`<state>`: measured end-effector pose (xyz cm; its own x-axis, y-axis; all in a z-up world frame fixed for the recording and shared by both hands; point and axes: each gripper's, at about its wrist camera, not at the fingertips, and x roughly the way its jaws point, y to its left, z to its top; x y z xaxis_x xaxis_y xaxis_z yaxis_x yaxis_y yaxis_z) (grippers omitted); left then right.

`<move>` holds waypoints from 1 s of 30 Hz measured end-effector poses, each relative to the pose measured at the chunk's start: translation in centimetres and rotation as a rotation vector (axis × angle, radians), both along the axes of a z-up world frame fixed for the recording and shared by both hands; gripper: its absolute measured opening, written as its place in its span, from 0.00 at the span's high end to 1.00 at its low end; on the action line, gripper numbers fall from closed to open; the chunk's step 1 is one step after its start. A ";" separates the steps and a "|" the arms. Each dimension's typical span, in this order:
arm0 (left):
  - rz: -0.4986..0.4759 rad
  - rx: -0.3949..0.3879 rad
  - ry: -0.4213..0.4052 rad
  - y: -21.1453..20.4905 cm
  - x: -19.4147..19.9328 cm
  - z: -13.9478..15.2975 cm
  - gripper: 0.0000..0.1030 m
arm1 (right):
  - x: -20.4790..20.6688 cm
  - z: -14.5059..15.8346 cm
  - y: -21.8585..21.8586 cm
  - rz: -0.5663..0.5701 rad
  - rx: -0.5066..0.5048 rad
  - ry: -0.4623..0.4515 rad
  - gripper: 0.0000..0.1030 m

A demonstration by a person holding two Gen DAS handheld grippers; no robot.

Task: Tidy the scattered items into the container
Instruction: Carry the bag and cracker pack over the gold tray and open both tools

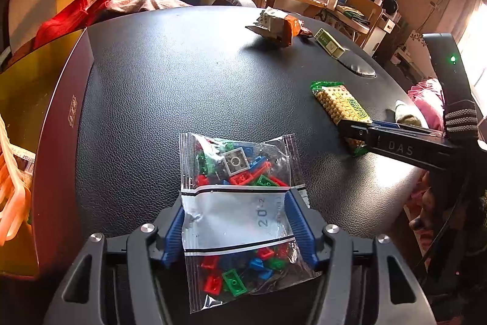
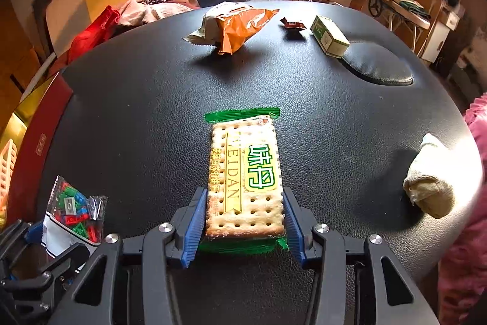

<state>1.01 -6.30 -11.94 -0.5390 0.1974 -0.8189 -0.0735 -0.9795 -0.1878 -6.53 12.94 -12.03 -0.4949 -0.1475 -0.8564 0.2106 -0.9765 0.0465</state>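
I am at the picking-up step, with both hands busy at once. My left hand-held gripper [image 1: 237,221] stands wide, one blue pad on each side of the bag of toy bricks [image 1: 239,203]. The pads are at the bag's edges, but I cannot tell if they press it. The bag lies flat on the black bench [image 1: 170,75].

My right hand-held gripper [image 2: 243,221] is about half open, with the cracker pack [image 2: 243,178] between its pads. The pads sit right at the pack's long sides, so I think it has a light hold. The pack lies on the bench to the right of the brick bag.

Next, I think each grip must be firm before I lift, since the thin bag could slip out.

The right view shows things that lie far behind the cracker pack: an orange snack bag [image 2: 234,26], a small red wrapper [image 2: 292,25] and a green box [image 2: 328,35]. It also shows a rolled sock [image 2: 429,188] to the pack's right. The left view shows the brick bag up close. I see no container for sure in either view.
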 end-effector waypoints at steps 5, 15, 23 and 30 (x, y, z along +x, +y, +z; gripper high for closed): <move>-0.001 -0.018 0.012 -0.2 0.4 0.1 0.51 | 0.8 0.0 -0.2 0.024 0.001 0.005 0.53; -0.015 0.022 0.053 -1.0 1.9 1.6 0.82 | 2.4 0.1 -0.9 0.043 -0.063 0.000 0.54; 0.018 0.036 0.102 -2.6 3.2 3.8 0.89 | 3.4 0.8 -2.4 0.083 -0.119 0.005 0.54; 0.065 0.019 0.149 -4.3 4.0 5.4 0.91 | 4.0 1.9 -4.6 0.138 -0.125 0.032 0.54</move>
<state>4.99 -10.61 -6.51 -0.6665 0.1729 -0.7252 -0.0381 -0.9794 -0.1985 -2.53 8.33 -10.13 -0.4896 -0.3201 -0.8111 0.3452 -0.9253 0.1569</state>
